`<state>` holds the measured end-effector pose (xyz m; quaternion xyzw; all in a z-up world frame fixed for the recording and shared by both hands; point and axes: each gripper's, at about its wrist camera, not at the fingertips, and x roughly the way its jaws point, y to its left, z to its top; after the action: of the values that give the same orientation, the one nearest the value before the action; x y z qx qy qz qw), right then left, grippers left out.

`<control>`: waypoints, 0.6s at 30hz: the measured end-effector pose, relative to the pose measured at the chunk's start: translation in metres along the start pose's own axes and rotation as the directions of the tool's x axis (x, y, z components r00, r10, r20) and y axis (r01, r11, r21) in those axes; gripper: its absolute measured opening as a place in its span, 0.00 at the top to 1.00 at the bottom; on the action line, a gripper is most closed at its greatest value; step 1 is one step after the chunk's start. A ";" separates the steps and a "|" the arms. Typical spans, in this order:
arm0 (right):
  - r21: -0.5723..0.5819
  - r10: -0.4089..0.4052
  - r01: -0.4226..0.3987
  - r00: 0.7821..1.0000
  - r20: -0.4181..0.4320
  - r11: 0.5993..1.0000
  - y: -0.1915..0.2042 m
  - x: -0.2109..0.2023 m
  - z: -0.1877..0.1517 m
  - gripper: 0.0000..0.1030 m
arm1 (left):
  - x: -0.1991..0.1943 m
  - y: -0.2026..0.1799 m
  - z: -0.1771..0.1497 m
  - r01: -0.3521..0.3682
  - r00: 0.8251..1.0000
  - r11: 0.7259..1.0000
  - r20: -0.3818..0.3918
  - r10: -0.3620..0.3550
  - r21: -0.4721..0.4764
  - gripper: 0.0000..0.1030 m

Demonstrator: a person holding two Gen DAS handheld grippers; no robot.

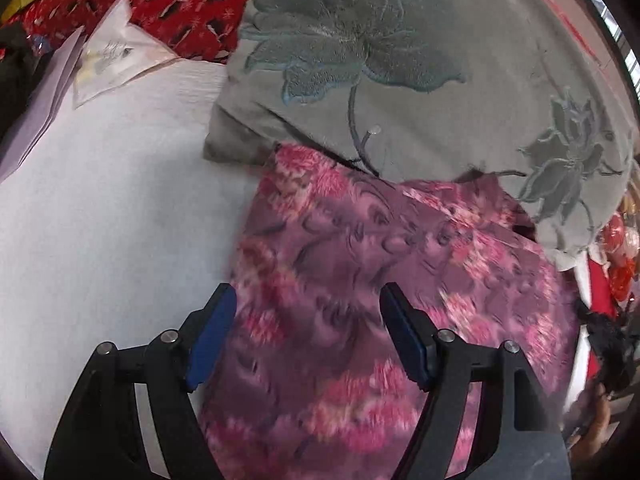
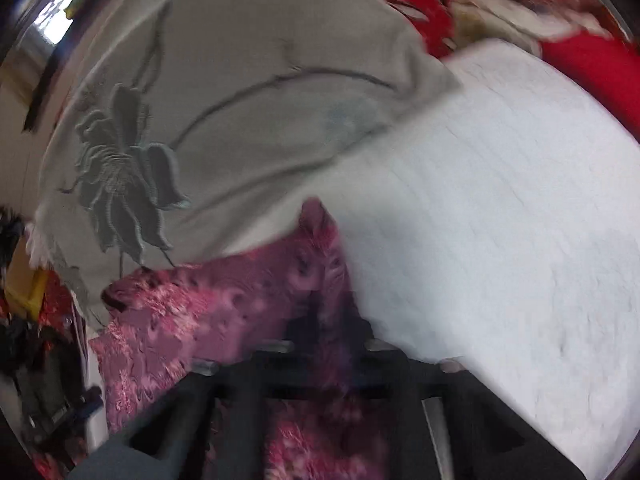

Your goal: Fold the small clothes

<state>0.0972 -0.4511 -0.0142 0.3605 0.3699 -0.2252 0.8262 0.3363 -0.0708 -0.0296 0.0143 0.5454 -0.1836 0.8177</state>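
A pink and purple patterned garment [image 1: 392, 280] lies on a white bedsheet [image 1: 100, 220], its far edge against a grey flowered pillow [image 1: 400, 60]. My left gripper [image 1: 306, 340] is open, its blue-padded fingers [image 1: 210, 344] apart just above the garment's near left part, holding nothing. In the right wrist view the same garment [image 2: 224, 300] is bunched up between the fingers of my right gripper [image 2: 324, 344], which is shut on its fabric; a corner of cloth sticks up above the jaws. The right view is blurred.
A red patterned cloth [image 1: 160, 4] and a folded white garment [image 1: 116, 56] lie at the far left. The white sheet [image 2: 500, 220] spreads to the right in the right wrist view. Red and dark clutter [image 1: 612, 280] sits off the bed's right side.
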 end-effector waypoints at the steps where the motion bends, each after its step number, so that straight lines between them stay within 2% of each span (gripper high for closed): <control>1: 0.001 0.006 -0.007 0.999 0.034 1.000 -0.001 -0.002 0.003 0.96 | 0.009 -0.001 0.001 -0.019 1.000 1.000 -0.016 0.018 -0.003 0.28; 2: 0.009 -0.015 0.015 0.999 0.043 1.000 -0.004 0.000 0.004 0.96 | 0.020 -0.002 0.002 -0.053 0.998 0.999 -0.032 0.053 0.001 0.28; 3: 0.011 -0.055 0.055 0.998 0.011 0.998 -0.008 0.009 0.005 0.96 | 0.024 -0.005 0.002 -0.089 0.996 0.996 -0.027 0.090 0.020 0.25; 4: 0.004 -0.088 0.088 0.995 -0.052 0.996 -0.013 0.023 0.004 0.95 | 0.025 -0.008 0.003 -0.102 0.994 0.994 -0.021 0.103 0.041 0.25; 5: -0.006 -0.093 0.093 0.993 -0.070 0.996 -0.014 0.026 0.003 0.96 | 0.022 -0.009 0.003 -0.102 0.994 0.993 -0.021 0.103 0.052 0.26; 7: -0.061 -0.119 0.120 0.993 0.017 0.991 -0.004 0.005 0.003 0.88 | 0.009 -0.009 0.001 -0.055 0.998 0.997 -0.018 0.056 0.051 0.26; 8: -0.085 -0.117 0.121 0.992 0.047 0.989 0.000 -0.004 0.002 0.88 | -0.002 -0.009 -0.004 -0.018 1.000 0.999 -0.002 0.018 0.043 0.26; 11: -0.123 -0.037 0.053 0.991 0.130 0.991 0.005 -0.033 -0.011 0.87 | -0.024 -0.013 -0.025 0.051 0.998 0.998 0.027 -0.052 0.046 0.26; 13: -0.134 -0.012 0.025 0.995 0.096 0.991 0.006 -0.030 -0.022 0.87 | -0.021 -0.017 -0.039 0.060 0.998 0.997 -0.007 -0.060 0.055 0.26; 14: -0.141 -0.024 0.032 0.998 0.056 0.990 0.005 -0.022 -0.030 0.84 | -0.013 -0.021 -0.046 0.039 0.998 0.996 -0.049 -0.036 0.077 0.26; 16: -0.138 -0.057 0.050 0.997 -0.050 0.989 -0.001 -0.002 -0.041 0.83 | -0.011 -0.028 -0.056 -0.002 0.999 0.992 -0.052 0.008 0.129 0.26; 17: -0.124 -0.056 0.055 0.998 -0.003 0.991 -0.002 -0.012 -0.041 0.81 | -0.016 -0.031 -0.058 -0.014 0.999 0.988 -0.049 0.021 0.155 0.26; 18: -0.111 -0.070 0.069 0.998 -0.001 0.991 0.000 -0.018 -0.041 0.79 | -0.021 -0.032 -0.060 -0.003 0.998 0.987 -0.060 0.012 0.160 0.26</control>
<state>0.0676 -0.4180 -0.0192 0.3015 0.3964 -0.2320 0.8356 0.2655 -0.0814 -0.0298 0.0876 0.5537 -0.2233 0.7974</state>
